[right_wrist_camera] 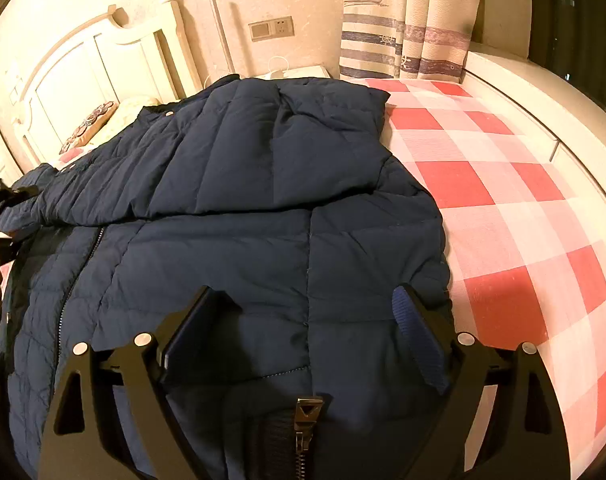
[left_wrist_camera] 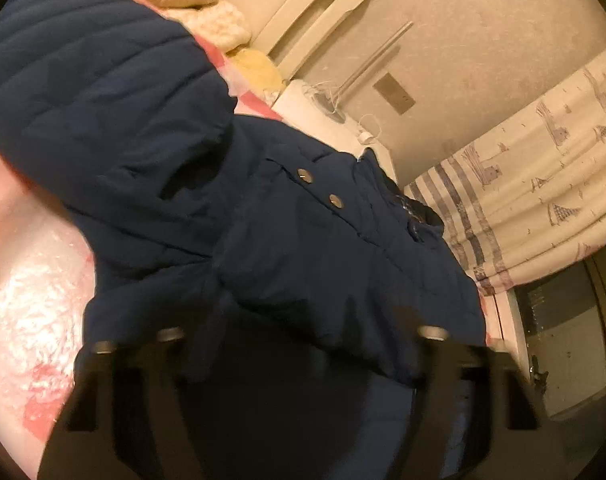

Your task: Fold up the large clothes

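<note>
A navy quilted jacket (right_wrist_camera: pixel 231 208) lies on the red-and-white checked bedsheet (right_wrist_camera: pixel 503 184), one sleeve (right_wrist_camera: pixel 271 148) folded across it. The right gripper (right_wrist_camera: pixel 303 300) hovers above its hem, jaws wide, gripping nothing; the zipper pull (right_wrist_camera: pixel 308 420) sits just beneath. The left gripper (left_wrist_camera: pixel 299 332) is blurred, seemingly part open over dark fabric.

Black tongs (right_wrist_camera: pixel 303 312), blue pads (right_wrist_camera: pixel 419 336)
</note>
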### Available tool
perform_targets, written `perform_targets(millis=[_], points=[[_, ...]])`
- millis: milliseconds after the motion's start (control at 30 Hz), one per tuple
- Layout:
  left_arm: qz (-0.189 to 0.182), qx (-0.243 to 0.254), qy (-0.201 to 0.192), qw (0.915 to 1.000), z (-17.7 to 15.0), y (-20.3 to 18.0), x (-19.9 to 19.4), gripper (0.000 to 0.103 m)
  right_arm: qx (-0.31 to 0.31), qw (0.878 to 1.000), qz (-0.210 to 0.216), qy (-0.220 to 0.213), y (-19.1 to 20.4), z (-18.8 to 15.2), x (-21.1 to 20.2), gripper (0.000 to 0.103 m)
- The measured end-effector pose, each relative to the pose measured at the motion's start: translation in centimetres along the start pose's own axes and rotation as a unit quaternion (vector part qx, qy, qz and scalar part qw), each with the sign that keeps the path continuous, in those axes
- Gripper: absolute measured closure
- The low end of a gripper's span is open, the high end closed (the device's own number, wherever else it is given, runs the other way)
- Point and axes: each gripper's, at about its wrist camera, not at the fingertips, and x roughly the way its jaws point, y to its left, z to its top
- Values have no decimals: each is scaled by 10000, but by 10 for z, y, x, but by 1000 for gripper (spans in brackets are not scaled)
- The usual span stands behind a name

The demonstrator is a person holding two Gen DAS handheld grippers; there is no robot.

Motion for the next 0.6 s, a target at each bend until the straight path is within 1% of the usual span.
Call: perform_targets(millis=[33, 67, 100, 133, 167, 200, 233, 267, 300, 333, 367, 433, 467, 500, 533, 567, 600], points=[[231, -34, -8, 9997, 2, 3, 4, 81, -5, 10000, -7, 4, 0, 0, 0, 16], [197, -31, 39, 9998, 4, 2, 7, 88, -9, 10000, -16, 6, 1, 0, 0, 16], [69, 1, -11, 10000, 4, 3, 4, 91, -20, 10000, -29, 10, 1, 0, 0, 16], [15, 130, -185, 9997, 2, -1, -3, 94, -26, 10000, -37, 11, 2, -1, 0, 16], [36, 434, -462, 9980, 0, -9, -15, 95, -32, 10000, -41, 12, 2, -1, 0, 16], [160, 839, -786, 9932, -5, -22, -27, 95, -34, 10000, -45, 13, 2, -1, 0, 16], [297, 1129, -999, 9881, -10, -33, -35, 95, -40, 10000, -52, 17, 2, -1, 0, 16], [472, 1379, -1171, 9824, -15, -42, -43, 95, -44, 10000, -60, 22, 3, -1, 1, 16], [721, 1519, -1233, 9780, -18, -49, -46, 95, -57, 9999, -76, 31, 3, -1, 1, 16], [1184, 1521, -1107, 9750, -21, -50, -43, 95, -65, 9999, -86, 34, 3, -1, 1, 16], [1487, 1409, -944, 9742, -21, -48, -37, 95, -75, 9999, -96, 36, 4, -1, 1, 16], [1966, 1103, -603, 9724, -25, -37, -26, 93, -92, 9999, -109, 37, 3, -1, 1, 16], [2123, 1111, -604, 9690, -29, -37, -24, 85, -98, 9999, -115, 39, 3, -1, 1, 16], [2364, 1244, -686, 9612, -34, -41, -24, 78, -102, 9999, -117, 42, 3, -1, 1, 16], [2737, 1528, -867, 9456, -41, -50, -26, 53, -107, 9999, -122, 47, 3, -1, 1, 16], [2873, 1757, -1062, 9356, -45, -58, -30, 25, -113, 9998, -131, 53, 3, -1, 1, 16], [2928, 2023, -1342, 9248, -51, -69, -36, 16, -127, 9998, -142, 57, 4, 0, 1, 16]])
